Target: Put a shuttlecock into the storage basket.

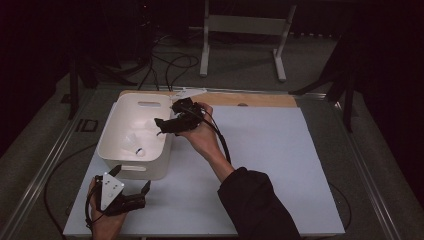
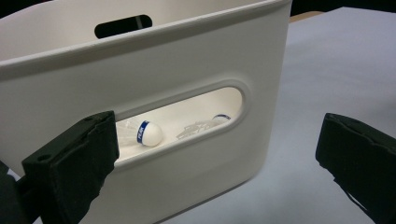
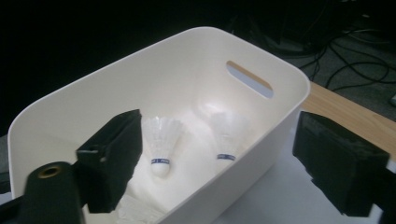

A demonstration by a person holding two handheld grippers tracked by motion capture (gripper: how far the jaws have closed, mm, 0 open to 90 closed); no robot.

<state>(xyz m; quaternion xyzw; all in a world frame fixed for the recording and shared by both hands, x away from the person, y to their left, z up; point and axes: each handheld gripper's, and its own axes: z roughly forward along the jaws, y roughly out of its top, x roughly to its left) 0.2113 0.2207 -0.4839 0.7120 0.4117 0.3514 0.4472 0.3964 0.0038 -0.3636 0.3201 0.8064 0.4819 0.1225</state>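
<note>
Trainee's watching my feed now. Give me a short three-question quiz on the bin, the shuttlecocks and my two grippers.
1. True or false: the white bin lies tipped on its side.
2. How many shuttlecocks, such as this shuttlecock, lie in the bin in the right gripper view?
3. Which gripper is over the bin's rim: A) left gripper B) right gripper?

Key: 1 false, it stands upright. 2 two. 3 B; both grippers are open and empty.

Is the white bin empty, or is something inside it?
Not empty. The white bin holds two shuttlecocks, lying on its floor.

White metal stand [image 1: 244,30] — cables [image 1: 170,65] beside it.
</note>
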